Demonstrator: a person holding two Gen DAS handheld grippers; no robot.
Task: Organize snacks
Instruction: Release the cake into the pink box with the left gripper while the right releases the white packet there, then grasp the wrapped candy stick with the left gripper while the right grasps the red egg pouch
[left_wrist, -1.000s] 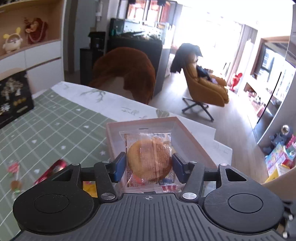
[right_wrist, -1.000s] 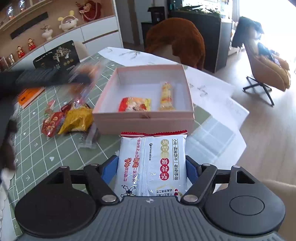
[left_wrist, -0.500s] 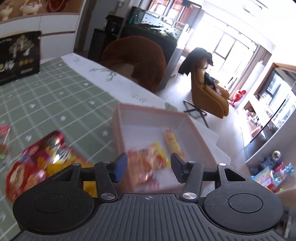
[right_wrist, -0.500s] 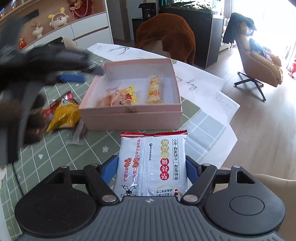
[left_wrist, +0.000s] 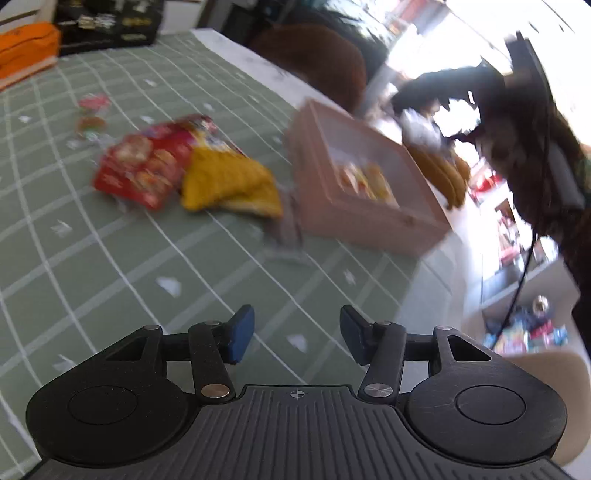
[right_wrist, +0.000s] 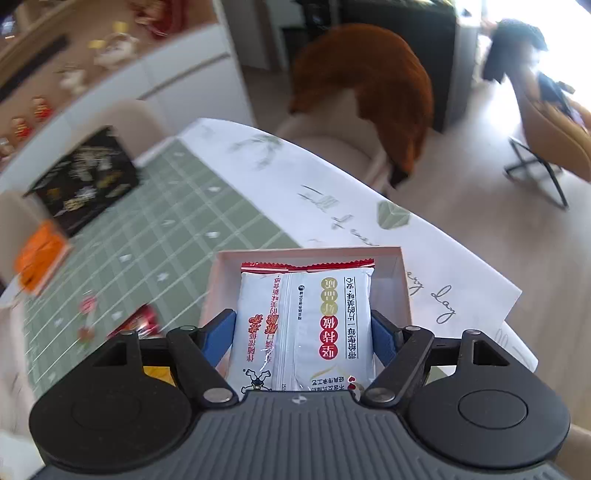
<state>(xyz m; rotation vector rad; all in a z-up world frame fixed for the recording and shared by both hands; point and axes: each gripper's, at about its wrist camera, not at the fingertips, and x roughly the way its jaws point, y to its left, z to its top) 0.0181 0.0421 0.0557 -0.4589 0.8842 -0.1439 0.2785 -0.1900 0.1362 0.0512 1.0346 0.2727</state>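
My left gripper (left_wrist: 296, 334) is open and empty, low over the green checked tablecloth (left_wrist: 92, 240). Ahead of it lie a red snack pack (left_wrist: 142, 168) and a yellow snack pack (left_wrist: 229, 184), with the pink box (left_wrist: 369, 218) to their right holding several snacks (left_wrist: 364, 179). My right gripper (right_wrist: 303, 332) is shut on a white snack packet (right_wrist: 304, 325) and holds it over the pink box (right_wrist: 400, 280), whose inside the packet mostly hides.
A black gift box (left_wrist: 110, 22) and an orange item (left_wrist: 26, 51) sit at the table's far side. Small wrapped candies (left_wrist: 90, 114) lie left of the red pack. A brown-draped chair (right_wrist: 369, 96) stands beyond the white table runner (right_wrist: 332, 192).
My left gripper let the cookie pack go into the pink box and drew back left, now empty. My right gripper carried the white packet forward over the box.
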